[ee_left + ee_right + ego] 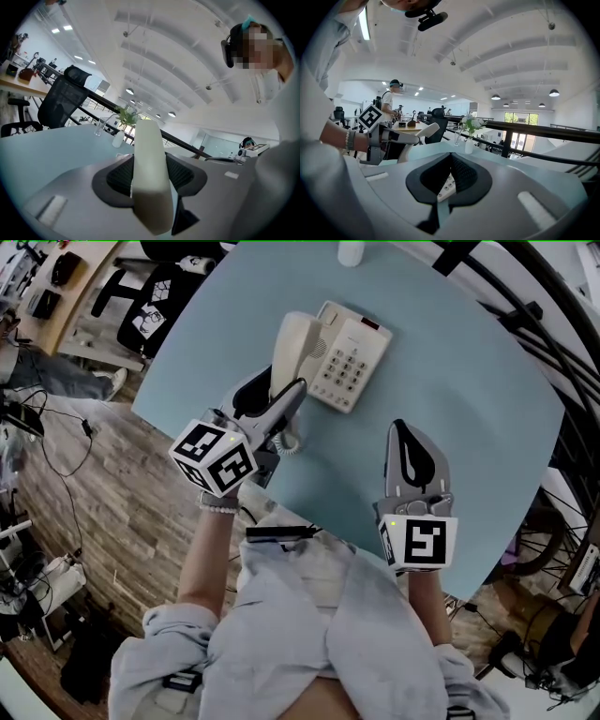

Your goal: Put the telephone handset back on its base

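While my left gripper [286,401] clamps the handset [292,341] at upper centre, over the left side of the base [356,352], I should lower it level so both ends seat, with my closed, empty right gripper [405,433] held clear.

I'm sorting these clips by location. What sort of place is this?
Probably an open-plan office: a desk telephone on a round table, its handset held in the left gripper, a mesh office chair, and hanging lamps under a high ceiling.
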A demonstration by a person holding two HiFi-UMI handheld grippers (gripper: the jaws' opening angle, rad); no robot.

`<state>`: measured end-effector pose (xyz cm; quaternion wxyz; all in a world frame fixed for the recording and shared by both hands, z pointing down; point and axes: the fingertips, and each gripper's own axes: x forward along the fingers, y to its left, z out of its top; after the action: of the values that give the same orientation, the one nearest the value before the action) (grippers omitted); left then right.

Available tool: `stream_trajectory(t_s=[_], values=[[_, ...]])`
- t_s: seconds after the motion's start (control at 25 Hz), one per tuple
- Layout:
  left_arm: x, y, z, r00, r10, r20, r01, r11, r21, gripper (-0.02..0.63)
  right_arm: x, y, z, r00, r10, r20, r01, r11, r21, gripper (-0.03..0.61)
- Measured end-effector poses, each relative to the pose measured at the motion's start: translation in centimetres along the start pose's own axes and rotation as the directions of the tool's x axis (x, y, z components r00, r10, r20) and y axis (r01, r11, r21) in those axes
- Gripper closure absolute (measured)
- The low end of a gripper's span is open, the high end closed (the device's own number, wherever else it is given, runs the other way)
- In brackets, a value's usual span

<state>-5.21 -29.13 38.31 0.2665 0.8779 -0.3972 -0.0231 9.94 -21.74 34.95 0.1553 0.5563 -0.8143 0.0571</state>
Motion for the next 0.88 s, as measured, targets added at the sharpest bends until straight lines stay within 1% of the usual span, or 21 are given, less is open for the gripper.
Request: stream_trajectory(t_s=[0.4,0.88], values=[[3.7,2.7,-1.1,0.998,0.008,-0.055,-0.008,1.0,0.001,0.405,2.1,-0.9,-0.6,1.0,-0.009,-0.024,0.009,1.0,0.01,0.572],[7.8,5.5,-3.0,0.991,0.016,-0.13,-0.016,1.0,0.002,0.405,4.0,-2.2,-1.8,0.998,-0.022,-0.064,0.023,0.999,0.025,0.572]])
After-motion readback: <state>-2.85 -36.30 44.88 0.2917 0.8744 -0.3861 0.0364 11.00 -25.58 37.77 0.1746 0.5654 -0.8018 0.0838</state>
